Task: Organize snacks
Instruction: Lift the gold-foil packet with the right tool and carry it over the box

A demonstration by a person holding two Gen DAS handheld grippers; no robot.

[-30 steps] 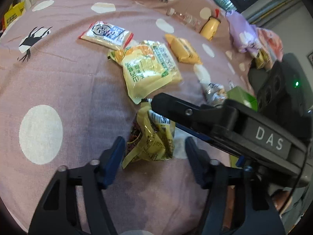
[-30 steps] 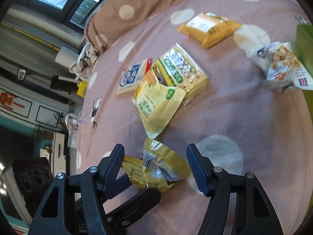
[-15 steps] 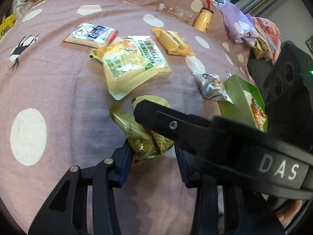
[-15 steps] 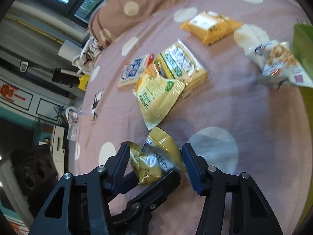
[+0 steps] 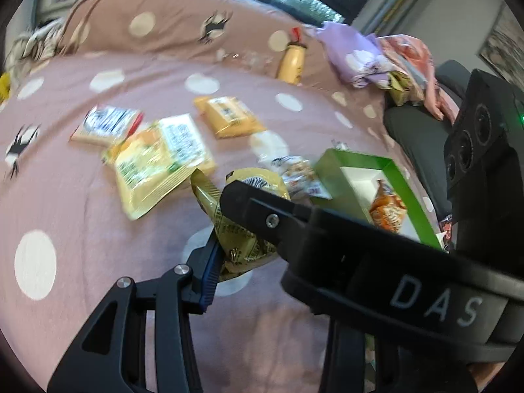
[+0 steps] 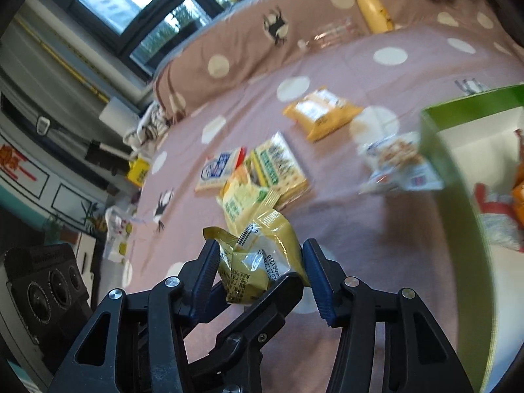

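A bed covered with a mauve spread dotted with pale circles fills both views, with windows behind the pillows and a yellow bottle lying near the headboard. Several snack packets are scattered across the spread: a white and red packet, a pale yellow packet overlapping a green-printed cracker pack, an orange packet, and a white nut packet lying just beside a green box in which orange-wrapped snacks are already seen. A crumpled gold snack bag is held clear of the spread, pinched from two sides at once: the right gripper is clenched on it, its blue pads pressing the bag's flanks, and the left gripper is closed on the same bag, though only one of its fingers is visible in its own view, the other being hidden behind the right gripper's arm. The box is judged to be the bag's destination, with the bag now near its open side. Trouble could arise from the double grip: if the two grippers are moved apart or turned unevenly, the thin foil could be torn or pulled out of one pair of pads. The crossed arms could also be knocked together. The box wall could be clipped on approach, nudging the light box or the nut packet at its side.
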